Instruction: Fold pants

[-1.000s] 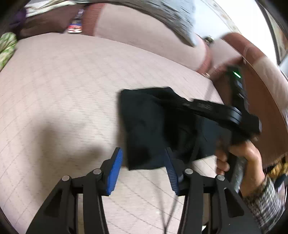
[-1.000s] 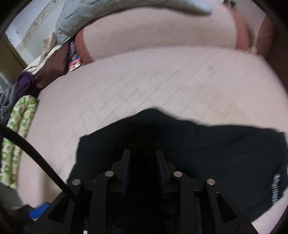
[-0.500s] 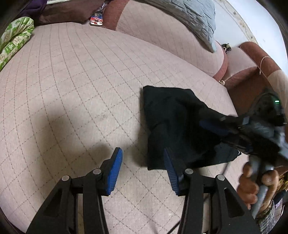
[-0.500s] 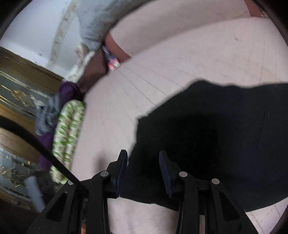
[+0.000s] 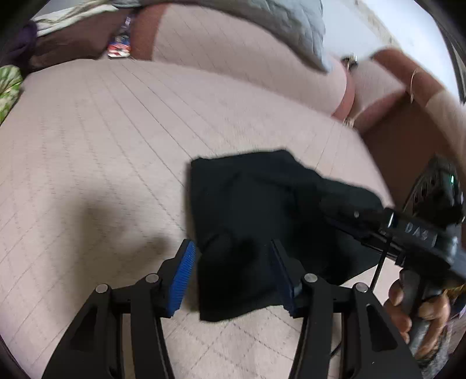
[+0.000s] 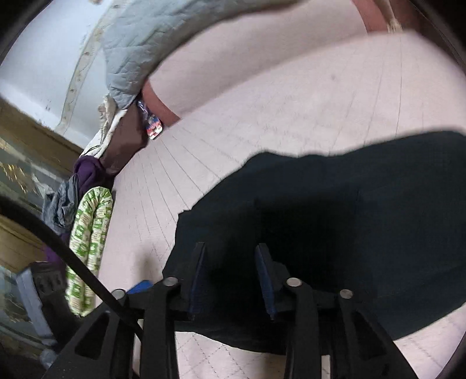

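Observation:
The black pants lie folded into a compact bundle on the pink quilted sofa seat. My left gripper is open, its blue pads on either side of the bundle's near left corner, just above it. My right gripper is open too and hovers over the pants near their left edge. The right gripper's body and the hand holding it show in the left wrist view, reaching in from the right over the pants.
The sofa backrest with a grey quilted blanket runs along the far side, a brown armrest on the right. A green patterned cloth and a pile of clothes lie at the seat's left end.
My right gripper has opened wider and swung back over the pants. My left gripper has moved in so that the bundle's corner sits between its pads.

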A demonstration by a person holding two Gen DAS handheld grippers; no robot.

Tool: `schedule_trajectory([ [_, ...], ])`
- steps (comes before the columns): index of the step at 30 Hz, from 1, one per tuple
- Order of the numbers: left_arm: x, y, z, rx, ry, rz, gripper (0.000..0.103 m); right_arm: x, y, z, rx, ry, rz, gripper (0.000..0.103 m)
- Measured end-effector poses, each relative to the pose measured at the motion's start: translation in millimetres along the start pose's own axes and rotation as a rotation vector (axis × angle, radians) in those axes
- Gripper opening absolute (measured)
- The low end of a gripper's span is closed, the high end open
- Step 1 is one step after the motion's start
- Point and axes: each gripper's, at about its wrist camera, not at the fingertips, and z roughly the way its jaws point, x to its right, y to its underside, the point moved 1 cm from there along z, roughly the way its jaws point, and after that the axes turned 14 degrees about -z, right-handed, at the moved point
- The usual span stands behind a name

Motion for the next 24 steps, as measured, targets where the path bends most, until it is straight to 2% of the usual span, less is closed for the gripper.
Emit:
schedule_trajectory([
  [1, 2, 2, 11, -0.025, -0.026, 0.014, 0.052, -1, 1, 12, -0.028, 0.016, 0.018, 0.055],
  [2, 3, 4, 24, -0.053, -0.062, 0.029, 0.053, 8, 3, 23, -0.063, 0.041, 0.040, 0.054],
  [3, 2, 7, 35, -0.084, -0.098, 0.038, 0.054, 14, 6, 25, -0.058, 0.030, 0.054, 0.052],
  [4, 3, 7, 37, -0.074, -0.106, 0.049, 0.054, 16, 8, 20, -0.035, 0.009, 0.071, 0.052],
  [5, 6, 8, 34, -0.062, -0.105, 0.060, 0.056, 17, 8, 14, -0.026, 0.021, 0.080, 0.052],
  [8, 12, 2, 24, -0.093, -0.104, 0.066, 0.057, 16, 9, -15, 0.044, 0.066, 0.056, 0.052],
  [13, 32, -7, -6, -0.060, -0.081, 0.091, 0.057, 25, 23, -76, 0.157, 0.116, 0.045, 0.053],
  [19, 97, -6, -16, -0.053, -0.048, 0.195, 0.063, 60, 60, -139, 0.291, 0.256, 0.087, 0.056],
  [24, 162, 1, 8, -0.083, -0.042, 0.293, 0.063, 112, 81, -165, 0.319, 0.323, 0.197, 0.056],
])
